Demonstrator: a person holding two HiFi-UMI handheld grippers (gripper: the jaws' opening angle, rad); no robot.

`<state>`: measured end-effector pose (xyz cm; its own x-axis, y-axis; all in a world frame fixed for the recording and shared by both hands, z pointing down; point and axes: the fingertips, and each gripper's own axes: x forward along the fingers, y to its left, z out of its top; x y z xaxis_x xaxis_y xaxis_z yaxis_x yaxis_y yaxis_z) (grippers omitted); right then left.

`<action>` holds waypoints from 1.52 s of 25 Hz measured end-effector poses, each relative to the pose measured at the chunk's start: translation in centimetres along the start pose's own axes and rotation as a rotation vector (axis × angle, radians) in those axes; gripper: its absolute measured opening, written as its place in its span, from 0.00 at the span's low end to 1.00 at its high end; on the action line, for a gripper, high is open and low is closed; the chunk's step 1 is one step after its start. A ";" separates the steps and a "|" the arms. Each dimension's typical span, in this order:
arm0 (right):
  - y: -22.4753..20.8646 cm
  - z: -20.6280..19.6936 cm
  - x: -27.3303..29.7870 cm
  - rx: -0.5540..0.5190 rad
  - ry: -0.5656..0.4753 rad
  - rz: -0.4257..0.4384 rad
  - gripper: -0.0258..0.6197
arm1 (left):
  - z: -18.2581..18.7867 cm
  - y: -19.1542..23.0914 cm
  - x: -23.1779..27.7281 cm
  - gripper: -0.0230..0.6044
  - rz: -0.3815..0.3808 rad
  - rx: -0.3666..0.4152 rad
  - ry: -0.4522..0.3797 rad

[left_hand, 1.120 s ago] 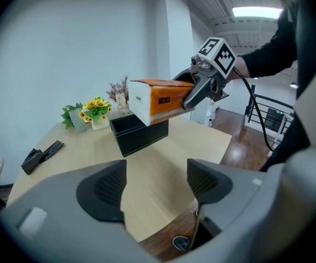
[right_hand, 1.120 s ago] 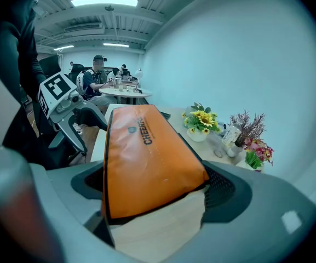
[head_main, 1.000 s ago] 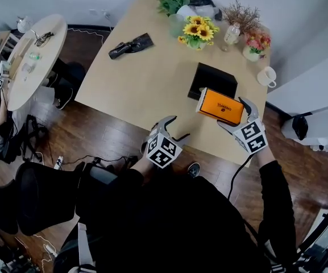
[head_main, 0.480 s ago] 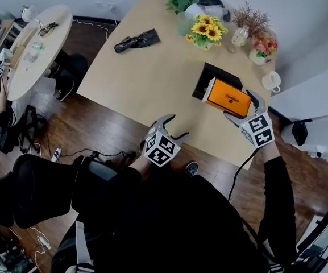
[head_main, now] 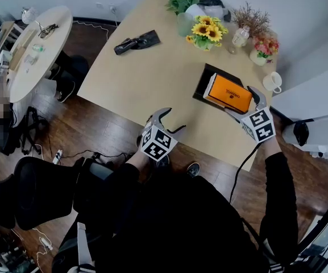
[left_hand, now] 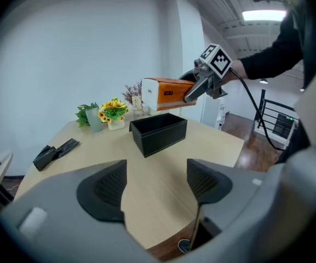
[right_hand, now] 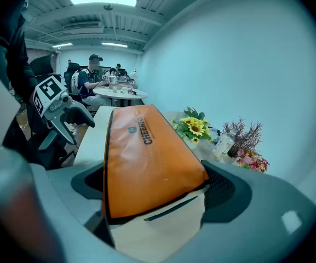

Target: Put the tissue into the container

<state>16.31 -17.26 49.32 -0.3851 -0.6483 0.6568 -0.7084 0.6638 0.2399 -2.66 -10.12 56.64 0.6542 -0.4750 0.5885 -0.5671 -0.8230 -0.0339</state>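
While the right gripper (head_main: 242,102) pinches the orange tissue pack (head_main: 226,92) by one end, arm stretched fwd, the pack sits tilted in the air just over the black container (head_main: 201,87) on the table (head_main: 141,73). Left gripper (head_main: 173,121) hangs at the table's near edge, angled down, jaws spread w/ nothing betw. them.

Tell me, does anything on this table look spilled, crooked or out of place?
Nothing spilled or broken. The orange tissue pack hangs tilted in the right gripper above the black container, not yet inside.
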 end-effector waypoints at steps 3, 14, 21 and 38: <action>-0.6 0.0 0.7 0.010 0.009 -0.001 0.83 | 0.9 1.4 0.7 0.56 0.010 0.020 -0.004; -3.0 -1.1 3.7 0.058 0.048 0.002 0.83 | 4.1 3.9 5.4 0.56 -0.020 0.133 0.004; -3.6 -2.3 5.4 0.078 0.075 0.020 0.83 | 5.2 3.8 9.3 0.56 -0.088 0.175 0.028; -3.2 -3.5 7.8 0.090 0.099 0.051 0.83 | 5.0 3.9 14.3 0.56 -0.185 0.191 0.106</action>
<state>17.66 -23.18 56.15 -0.3646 -0.5714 0.7352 -0.7410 0.6562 0.1425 7.03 -21.67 60.84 0.6761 -0.2848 0.6795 -0.3318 -0.9412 -0.0644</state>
